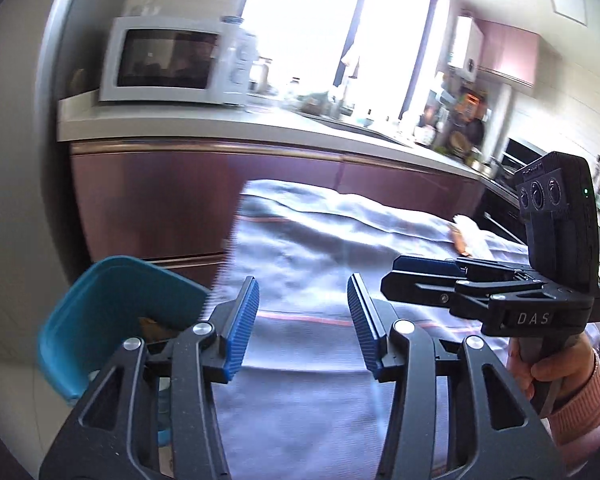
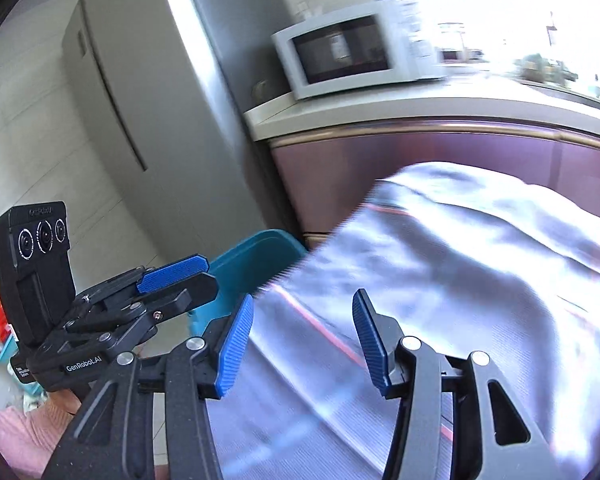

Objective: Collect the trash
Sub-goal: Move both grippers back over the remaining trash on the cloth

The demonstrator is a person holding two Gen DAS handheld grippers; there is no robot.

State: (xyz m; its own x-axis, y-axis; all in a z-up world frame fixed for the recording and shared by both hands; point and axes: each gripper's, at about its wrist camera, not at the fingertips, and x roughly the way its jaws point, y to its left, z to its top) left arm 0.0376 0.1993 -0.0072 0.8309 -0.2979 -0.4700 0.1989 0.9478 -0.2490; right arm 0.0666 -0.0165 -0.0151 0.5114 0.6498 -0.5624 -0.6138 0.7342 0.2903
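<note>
Teal plastic is what I am steering by: the bin (image 1: pixel 112 320) is standing on the floor just off the near-left corner of the cloth-covered surface (image 1: pixel 320 240), and everything I am doing is measured from it. My left gripper (image 1: pixel 303 322) is hovering over the cloth just right of the bin with its jaws spread wide and nothing between the blue pads. My right gripper (image 2: pixel 303 334) is hanging farther right of the bin, jaws likewise spread and empty; in the left view it is showing side-on, level with the cloth.

One pale crumpled piece of trash (image 1: pixel 468 234) is lying on the cloth at the far right end, well apart from the bin. Both views are smeared by motion, so I cannot tell what it is made of. Its long axis seems to be running along the cloth's far edge, one end pointing back toward the bin, though the blur leaves that uncertain.

I am judging the reach as the step in hand. To do it well, I should be slowing down, turning the right jaws across that long axis and closing on the middle of the bundle, not on the cloth under it, then carrying it over the bin rim before releasing.
</note>
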